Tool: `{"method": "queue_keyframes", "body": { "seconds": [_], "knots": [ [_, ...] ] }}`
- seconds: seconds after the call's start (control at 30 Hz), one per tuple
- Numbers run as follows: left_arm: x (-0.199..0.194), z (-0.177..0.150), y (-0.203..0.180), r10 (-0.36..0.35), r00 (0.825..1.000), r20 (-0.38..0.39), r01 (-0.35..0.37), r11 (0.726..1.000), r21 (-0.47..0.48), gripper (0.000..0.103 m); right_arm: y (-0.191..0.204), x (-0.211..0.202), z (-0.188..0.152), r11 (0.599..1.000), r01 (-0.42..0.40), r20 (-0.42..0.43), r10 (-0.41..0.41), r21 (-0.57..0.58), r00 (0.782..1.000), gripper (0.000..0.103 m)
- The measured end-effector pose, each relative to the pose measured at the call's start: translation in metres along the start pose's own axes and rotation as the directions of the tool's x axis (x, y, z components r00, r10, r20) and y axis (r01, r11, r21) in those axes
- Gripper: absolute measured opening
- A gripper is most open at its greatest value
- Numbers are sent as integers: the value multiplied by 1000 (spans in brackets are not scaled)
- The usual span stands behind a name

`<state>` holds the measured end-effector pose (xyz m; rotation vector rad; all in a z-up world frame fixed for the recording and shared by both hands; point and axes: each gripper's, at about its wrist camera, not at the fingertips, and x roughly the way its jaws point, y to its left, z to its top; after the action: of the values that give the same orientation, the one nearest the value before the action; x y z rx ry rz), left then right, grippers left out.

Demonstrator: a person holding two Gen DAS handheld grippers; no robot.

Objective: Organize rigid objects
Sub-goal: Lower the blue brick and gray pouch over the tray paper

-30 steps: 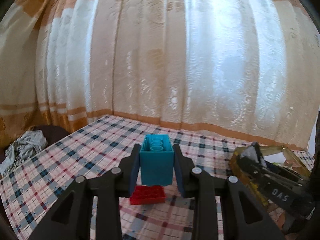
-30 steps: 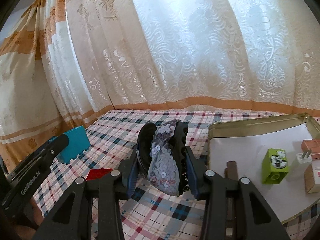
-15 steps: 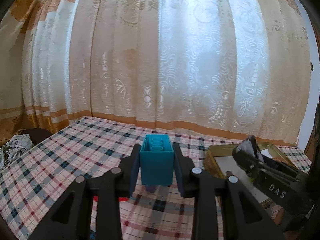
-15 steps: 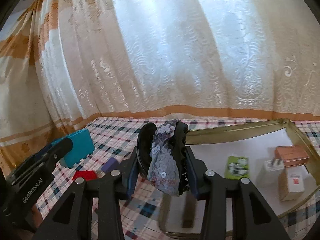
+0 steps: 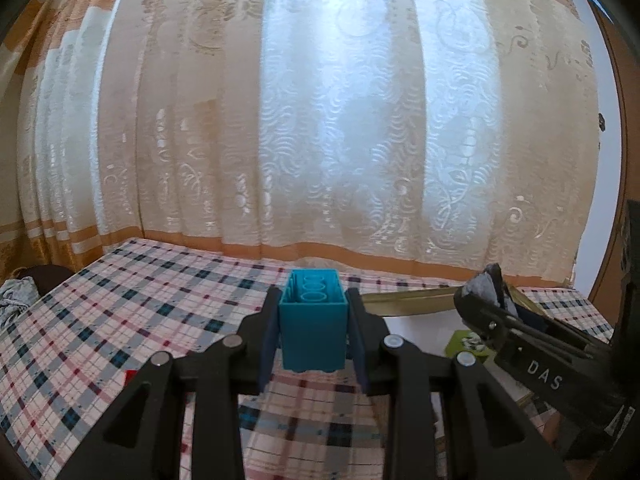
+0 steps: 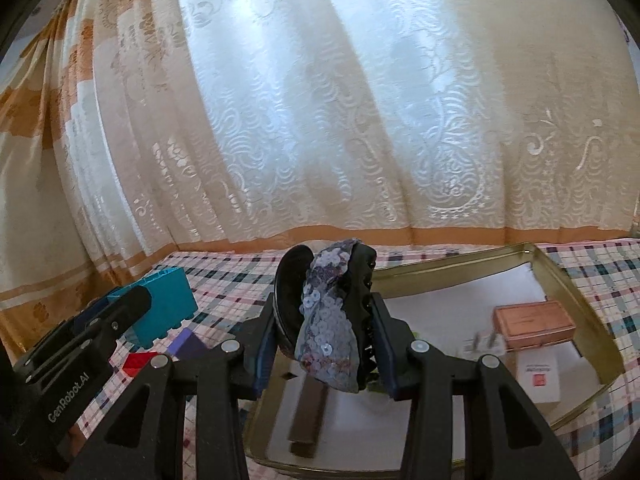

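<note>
Left wrist view first: our left gripper (image 5: pixel 313 330) stays clamped on the teal brick (image 5: pixel 313 326), and since a second ago we have swung right, so the red brick (image 5: pixel 130 376) that sat just under the fingers now peeks out at the lower left. The teal brick stands between the fingers, hollow underside up, its long axis running away from us. Ahead and to the right of it the gold tray (image 5: pixel 412 305) has come into sight on the checked table (image 5: pixel 120 312), with the right gripper (image 5: pixel 486 294) reaching in over it.

Right wrist view now: our right gripper (image 6: pixel 326 322) keeps its hold on the sequined hair clip (image 6: pixel 330 316), which stands upright between the fingers, its long axis vertical. We have moved over the gold tray (image 6: pixel 576 292); earlier it lay off to the right. Inside, right of the gripper, sit a copper box (image 6: pixel 534 322) and a white box (image 6: pixel 538 376). To the left, the left gripper (image 6: pixel 132 312) holds the teal brick (image 6: pixel 168 306) above the red brick (image 6: pixel 138 364) and a purple brick (image 6: pixel 188 346).
</note>
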<state>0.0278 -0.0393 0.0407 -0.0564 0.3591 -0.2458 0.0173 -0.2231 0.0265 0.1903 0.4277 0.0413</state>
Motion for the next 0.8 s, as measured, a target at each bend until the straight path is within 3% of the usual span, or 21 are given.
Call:
{"method": "queue_keyframes", "body": {
  "seconds": [0.8],
  "knots": [
    [29, -1, -81, -121, 992, -39, 123, 991, 51, 30, -91, -16, 21, 985, 130, 23, -133, 109, 991, 45]
  ]
}}
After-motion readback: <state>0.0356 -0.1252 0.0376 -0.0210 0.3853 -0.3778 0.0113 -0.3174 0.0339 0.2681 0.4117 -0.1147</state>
